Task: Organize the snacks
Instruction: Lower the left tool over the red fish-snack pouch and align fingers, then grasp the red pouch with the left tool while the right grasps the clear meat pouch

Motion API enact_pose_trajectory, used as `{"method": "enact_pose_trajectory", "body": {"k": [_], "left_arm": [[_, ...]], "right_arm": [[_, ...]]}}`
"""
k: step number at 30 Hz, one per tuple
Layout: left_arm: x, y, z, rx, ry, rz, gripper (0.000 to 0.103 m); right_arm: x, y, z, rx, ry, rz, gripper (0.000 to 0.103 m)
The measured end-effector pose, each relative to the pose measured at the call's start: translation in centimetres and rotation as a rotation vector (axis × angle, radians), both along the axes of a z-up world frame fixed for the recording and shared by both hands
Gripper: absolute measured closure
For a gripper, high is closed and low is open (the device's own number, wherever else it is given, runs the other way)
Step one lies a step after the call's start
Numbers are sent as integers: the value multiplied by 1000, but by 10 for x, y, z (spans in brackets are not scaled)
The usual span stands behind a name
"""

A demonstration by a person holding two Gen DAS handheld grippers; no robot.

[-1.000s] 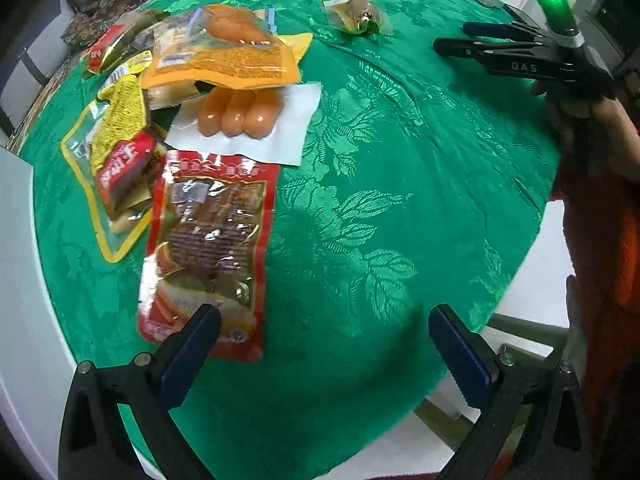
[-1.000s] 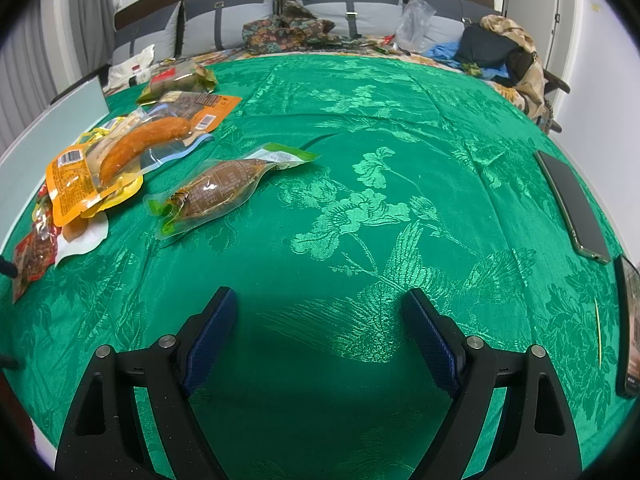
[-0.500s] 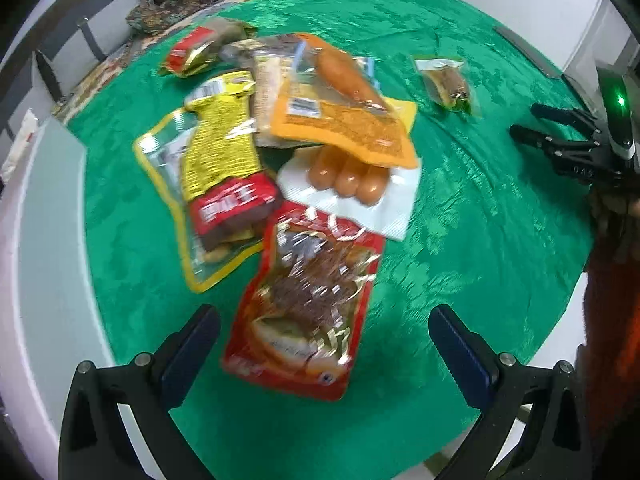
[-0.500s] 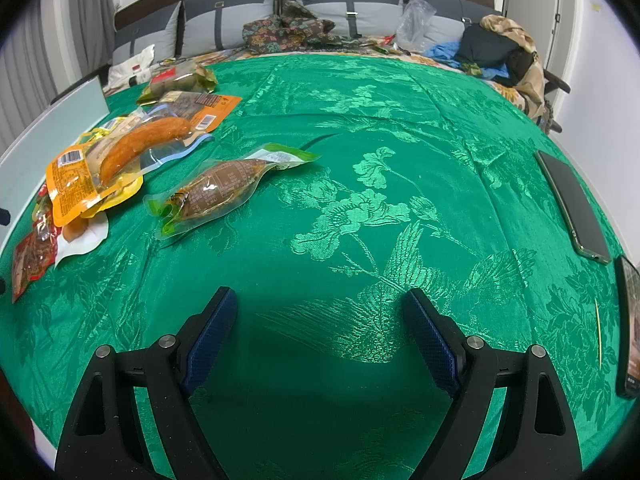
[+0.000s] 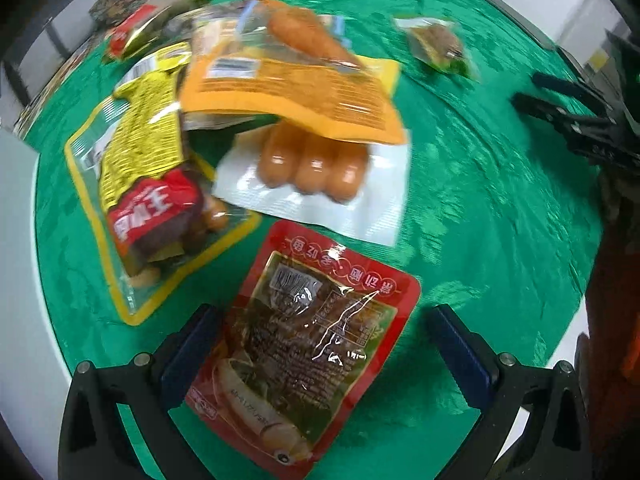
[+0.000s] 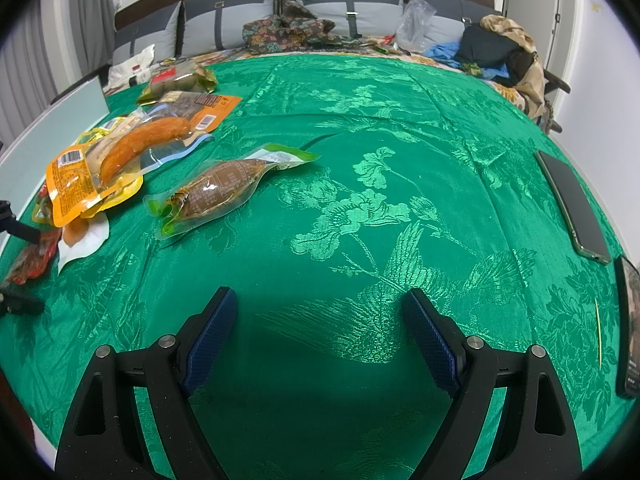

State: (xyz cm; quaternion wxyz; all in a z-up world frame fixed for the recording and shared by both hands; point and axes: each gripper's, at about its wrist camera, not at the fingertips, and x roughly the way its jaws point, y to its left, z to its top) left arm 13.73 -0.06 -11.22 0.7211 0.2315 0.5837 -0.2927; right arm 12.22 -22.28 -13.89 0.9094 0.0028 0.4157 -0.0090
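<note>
Straddling the red packet (image 5: 304,360), left tool (image 5: 320,344) gapes wide, gripping nothing.

A home bedroom: padded headboard (image 6: 280,20), heaped clothes (image 6: 500,48), round table in green cloth (image 6: 360,160).

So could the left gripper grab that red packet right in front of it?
Probably yes. The left gripper is open, and the red packet lies flat between its fingers with nothing on top. Being flat on the green cloth, it may be awkward to pinch.
</note>
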Motion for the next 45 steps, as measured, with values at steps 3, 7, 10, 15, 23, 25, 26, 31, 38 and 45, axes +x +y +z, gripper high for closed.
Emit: {"method": "enact_pose_trajectory", "body": {"k": [3, 7, 10, 15, 23, 25, 26, 31, 38, 45], "left_arm": [[-1, -5, -1, 4, 3, -2, 0], [-1, -6, -2, 5, 4, 8, 0], [-8, -3, -3, 4, 4, 10, 0], [-16, -4, -6, 11, 12, 6, 0], [-27, 6, 5, -80, 71, 28, 0], [-26, 12, 11, -88, 58, 30, 0], [-26, 14, 14, -89, 52, 21, 0], [-28, 5, 20, -49, 13, -48, 0], [-22, -1, 9, -41, -32, 49, 37], [-36, 28, 32, -127, -88, 198, 62]], "right_arm": [[0, 0, 0, 0, 0, 0, 15], [0, 0, 0, 0, 0, 0, 15], [0, 0, 0, 0, 0, 0, 15], [0, 0, 0, 0, 0, 0, 15], [0, 0, 0, 1, 0, 0, 15], [0, 0, 0, 0, 0, 0, 15], [0, 0, 0, 0, 0, -1, 15], [0, 0, 0, 0, 0, 0, 15], [0, 0, 0, 2, 0, 0, 15], [0, 0, 0, 5, 1, 0, 15]]}}
